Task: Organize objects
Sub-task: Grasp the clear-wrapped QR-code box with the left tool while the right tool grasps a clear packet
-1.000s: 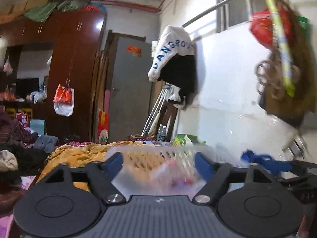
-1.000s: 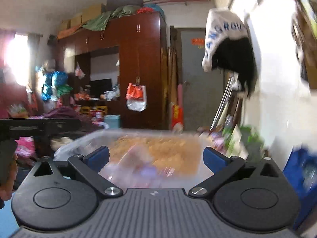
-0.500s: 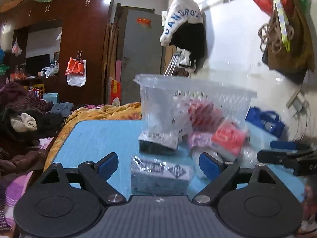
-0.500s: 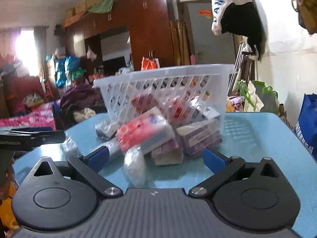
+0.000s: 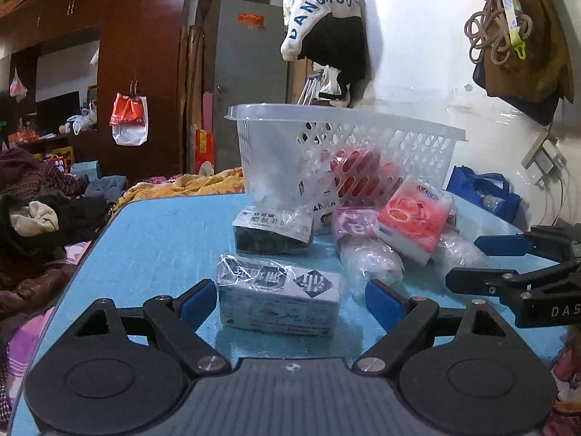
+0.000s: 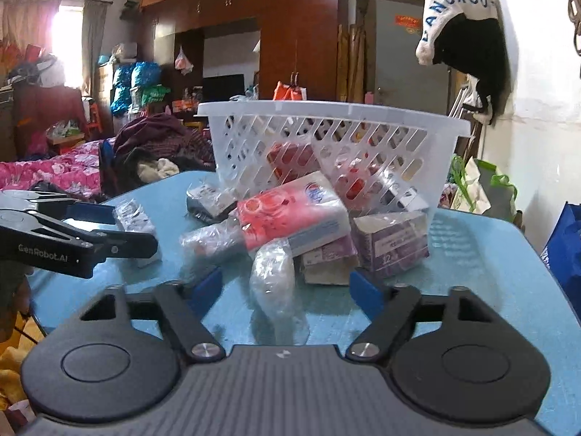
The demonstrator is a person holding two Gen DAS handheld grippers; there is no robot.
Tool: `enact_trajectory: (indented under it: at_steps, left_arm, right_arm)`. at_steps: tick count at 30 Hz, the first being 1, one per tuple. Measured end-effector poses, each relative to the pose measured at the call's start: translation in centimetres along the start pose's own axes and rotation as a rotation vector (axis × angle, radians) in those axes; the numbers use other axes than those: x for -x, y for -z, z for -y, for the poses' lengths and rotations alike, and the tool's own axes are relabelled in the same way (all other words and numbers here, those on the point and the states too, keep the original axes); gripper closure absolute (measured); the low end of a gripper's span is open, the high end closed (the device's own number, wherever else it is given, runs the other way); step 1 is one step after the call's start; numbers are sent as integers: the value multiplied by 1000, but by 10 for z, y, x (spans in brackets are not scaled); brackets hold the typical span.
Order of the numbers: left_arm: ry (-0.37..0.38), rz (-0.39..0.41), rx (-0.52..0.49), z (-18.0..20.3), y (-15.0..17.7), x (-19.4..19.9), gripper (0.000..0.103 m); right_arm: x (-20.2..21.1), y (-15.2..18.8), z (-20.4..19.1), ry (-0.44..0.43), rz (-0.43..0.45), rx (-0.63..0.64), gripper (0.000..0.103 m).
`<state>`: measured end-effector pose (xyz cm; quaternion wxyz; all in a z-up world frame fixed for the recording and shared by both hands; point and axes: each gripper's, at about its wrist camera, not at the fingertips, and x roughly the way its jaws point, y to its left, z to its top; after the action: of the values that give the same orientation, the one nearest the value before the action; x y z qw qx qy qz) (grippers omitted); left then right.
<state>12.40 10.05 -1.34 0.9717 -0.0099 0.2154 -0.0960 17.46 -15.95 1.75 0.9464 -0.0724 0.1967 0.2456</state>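
Observation:
A white lattice basket [image 5: 345, 141] [image 6: 326, 138] stands on the blue table [image 5: 152, 239] with several wrapped packs in and before it. My left gripper [image 5: 290, 303] is open around a grey-white wrapped box [image 5: 279, 301], jaws apart from it. A dark pack [image 5: 272, 230] lies behind, a pink tissue pack [image 5: 414, 219] [image 6: 290, 214] to the right. My right gripper [image 6: 287, 287] is open around a clear plastic-wrapped roll [image 6: 272, 283]. A purple box [image 6: 392, 243] lies beside. Each gripper shows in the other's view, the right one [image 5: 515, 258] and the left one [image 6: 80, 232].
The table edge falls to a cluttered bed [image 5: 43, 225] on the left. A white wall [image 5: 417, 72] with hung bags [image 5: 515, 36] and a jacket [image 5: 326, 29] is on the right. A blue bag [image 5: 486, 196] sits past the table's far right.
Both grippers have tilted down and moved closer to the table. The basket and packs now fill the view, and each open gripper frames an item.

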Motion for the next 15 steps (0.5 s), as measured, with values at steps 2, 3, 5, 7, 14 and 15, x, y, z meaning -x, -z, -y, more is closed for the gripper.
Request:
enact_trajectory:
  at_steps: [2,3,5,7,14,15]
  left_arm:
    - [-2,1,3,0,-1,-1,12]
    - [-3,2,5,1,-1,-1,12]
    - [-4,3,4,1,-1,-1,12]
    - [-7,4,4,1,-1,-1,12]
    - [-23,37,-17,7,-1,-1,26]
    - [-23,45,-27,7,0,0,26]
  right_arm:
    - [-1,0,1,-10,-6,-4,34]
    - [-1,0,1,-18,-5,-7,34]
    - [-1,0,2,-31,-6,-13,34]
    - [-1,0,3,-41,-6,-13,35]
    - [1,2,8,-69,-7,-30,60]
    - [2,3,8,-72,-3,-37,60]
